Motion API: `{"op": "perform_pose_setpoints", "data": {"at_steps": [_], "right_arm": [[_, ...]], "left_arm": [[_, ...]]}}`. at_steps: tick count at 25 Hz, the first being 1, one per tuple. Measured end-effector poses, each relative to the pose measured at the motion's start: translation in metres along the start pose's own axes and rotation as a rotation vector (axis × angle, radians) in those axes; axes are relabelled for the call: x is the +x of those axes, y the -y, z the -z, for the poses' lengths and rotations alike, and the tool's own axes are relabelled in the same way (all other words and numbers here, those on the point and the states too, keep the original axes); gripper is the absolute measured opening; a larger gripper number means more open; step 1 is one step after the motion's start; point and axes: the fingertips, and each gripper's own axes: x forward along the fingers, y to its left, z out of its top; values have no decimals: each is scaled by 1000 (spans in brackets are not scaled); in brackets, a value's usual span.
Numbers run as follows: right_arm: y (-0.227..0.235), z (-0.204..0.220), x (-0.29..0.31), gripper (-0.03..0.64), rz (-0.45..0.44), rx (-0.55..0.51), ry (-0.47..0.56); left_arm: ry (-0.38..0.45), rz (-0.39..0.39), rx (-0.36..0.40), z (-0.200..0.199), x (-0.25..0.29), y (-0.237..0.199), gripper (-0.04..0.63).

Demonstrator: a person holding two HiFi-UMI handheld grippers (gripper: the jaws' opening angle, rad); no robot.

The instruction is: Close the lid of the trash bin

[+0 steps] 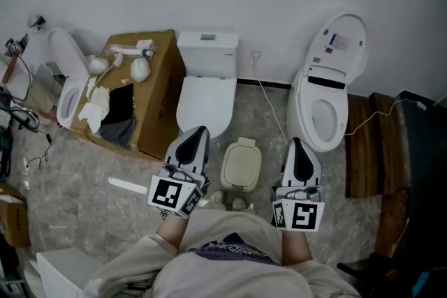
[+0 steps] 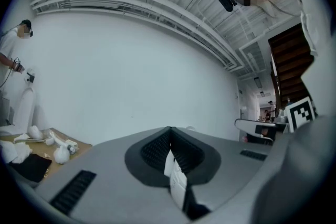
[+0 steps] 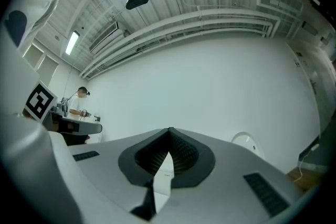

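Left gripper [image 1: 198,130], right gripper [image 1: 296,143] — jaws together — flank trash bin [image 1: 242,165], edges untouched.

No words are legible. Cardboard box [image 1: 165,95] at ten o'clock carries dark print, raised toilet lid [image 1: 341,45] at two o'clock a blue label; both too small to read

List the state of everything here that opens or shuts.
Trash bin: lid down.
Middle toilet: lid down.
Right toilet: lid up.
Cardboard box: open.
Left tongs: shut, empty.
Right tongs: shut, empty.
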Motion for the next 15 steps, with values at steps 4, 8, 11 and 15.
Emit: {"op": "perform_pose_setpoints", "data": {"at_steps": [4,8,11,15], "right_arm": [[-2,-5,2,5,-6,1,13],[-6,-7,1,5,-9,-4,16],[-7,-8,3,5,-12,-5,18],[-7,-9,4,5,-14,-4,22]], "left_arm": [[5,-3,3,-3,1,-1,-3],[10,-4,1,-4,0,-3,-3],[15,-3,-12,-5,1,-3,-3],[17,1,-14,-6,3,-4,-3]]}}
